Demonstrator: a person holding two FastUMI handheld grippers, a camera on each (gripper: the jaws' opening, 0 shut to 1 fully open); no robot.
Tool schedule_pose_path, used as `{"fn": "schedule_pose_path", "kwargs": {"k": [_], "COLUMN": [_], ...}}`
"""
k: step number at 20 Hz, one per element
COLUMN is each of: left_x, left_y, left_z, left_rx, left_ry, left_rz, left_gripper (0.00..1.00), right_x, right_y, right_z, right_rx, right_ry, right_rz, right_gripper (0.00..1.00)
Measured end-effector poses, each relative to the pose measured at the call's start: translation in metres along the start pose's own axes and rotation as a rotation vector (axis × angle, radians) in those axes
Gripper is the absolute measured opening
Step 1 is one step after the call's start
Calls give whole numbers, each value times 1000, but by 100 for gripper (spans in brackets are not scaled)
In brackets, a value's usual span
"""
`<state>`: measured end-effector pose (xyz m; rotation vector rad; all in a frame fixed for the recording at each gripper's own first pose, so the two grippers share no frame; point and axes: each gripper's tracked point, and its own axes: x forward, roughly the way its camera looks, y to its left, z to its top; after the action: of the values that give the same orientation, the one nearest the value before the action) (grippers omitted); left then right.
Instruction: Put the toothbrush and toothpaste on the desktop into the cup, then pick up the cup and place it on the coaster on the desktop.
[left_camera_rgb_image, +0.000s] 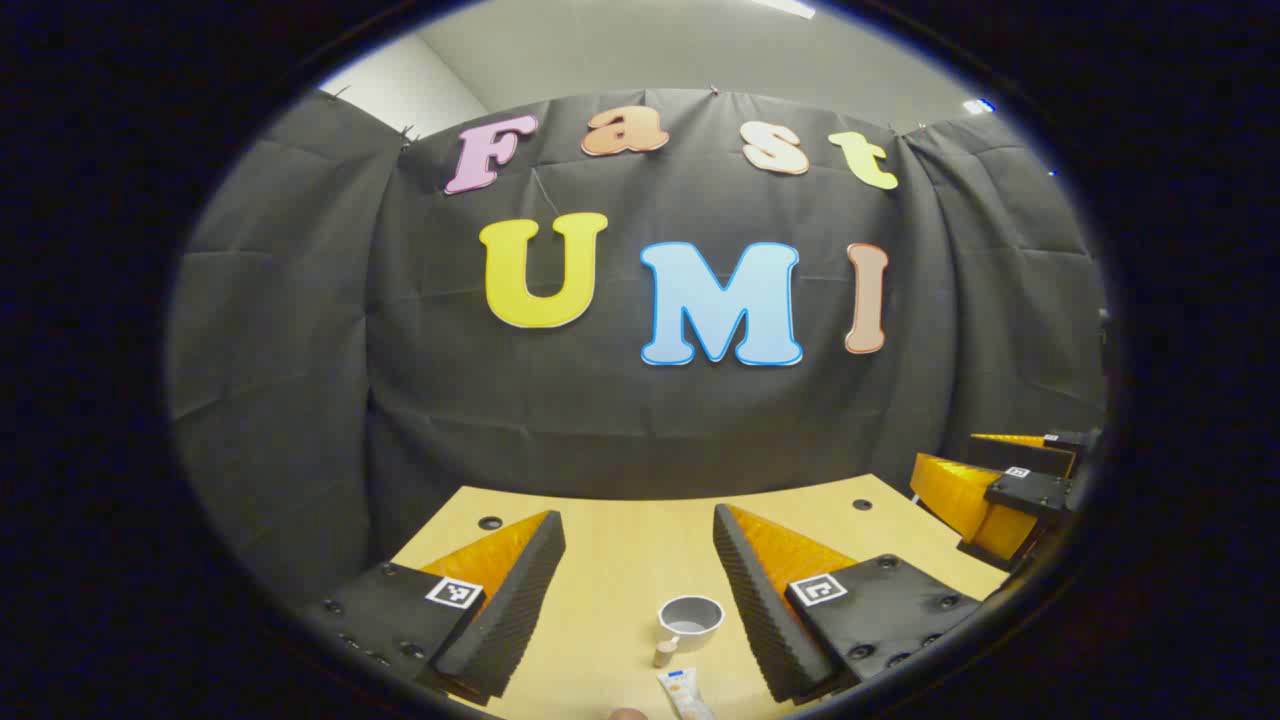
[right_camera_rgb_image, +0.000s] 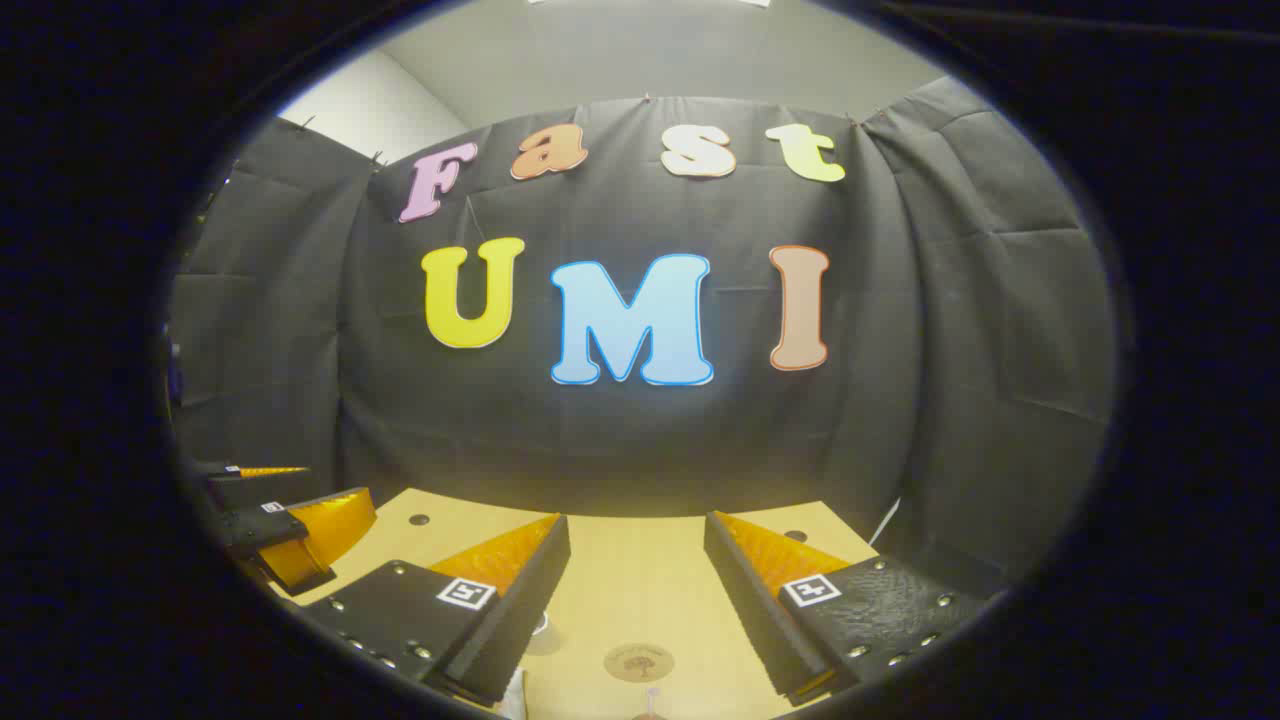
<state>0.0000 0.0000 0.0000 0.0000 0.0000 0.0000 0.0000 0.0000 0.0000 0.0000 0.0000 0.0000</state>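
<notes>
Left gripper (left_camera_rgb_image: 638, 560) hung spread and empty over the desktop (left_camera_rgb_image: 620, 540), and I judged it the nearer to the toothpaste (left_camera_rgb_image: 685, 692), which lay lengthwise below the cup (left_camera_rgb_image: 690, 620); right gripper (right_camera_rgb_image: 636, 565), likewise spread, faced the coaster (right_camera_rgb_image: 639, 662).

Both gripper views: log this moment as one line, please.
left gripper: open, above desktop | right gripper: open | cup: upright, empty | toothpaste: lying near cup | coaster: bare | stage: nothing grasped
</notes>
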Motion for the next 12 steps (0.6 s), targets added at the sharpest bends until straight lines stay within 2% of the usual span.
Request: {"fn": "schedule_pose_path", "kwargs": {"k": [3, 7, 8, 12], "left_x": [0, 1, 1, 2], "left_y": [-3, -10, -10, -21], "left_z": [-1, -3, -5, -16], "left_rx": [24, 3, 4, -5], "left_ry": [13, 24, 28, 63], "left_rz": [-2, -7, -6, -20], "left_gripper": [93, 93, 96, 93], "right_x": [1, 1, 1, 1], "right_y": [4, 7, 7, 3], "right_z": [-3, -8, -10, -25], "right_rx": [3, 4, 5, 28], "right_ry": [17, 33, 37, 90], "right_rz": [18, 44, 47, 54], "right_gripper": [89, 89, 89, 89]}}
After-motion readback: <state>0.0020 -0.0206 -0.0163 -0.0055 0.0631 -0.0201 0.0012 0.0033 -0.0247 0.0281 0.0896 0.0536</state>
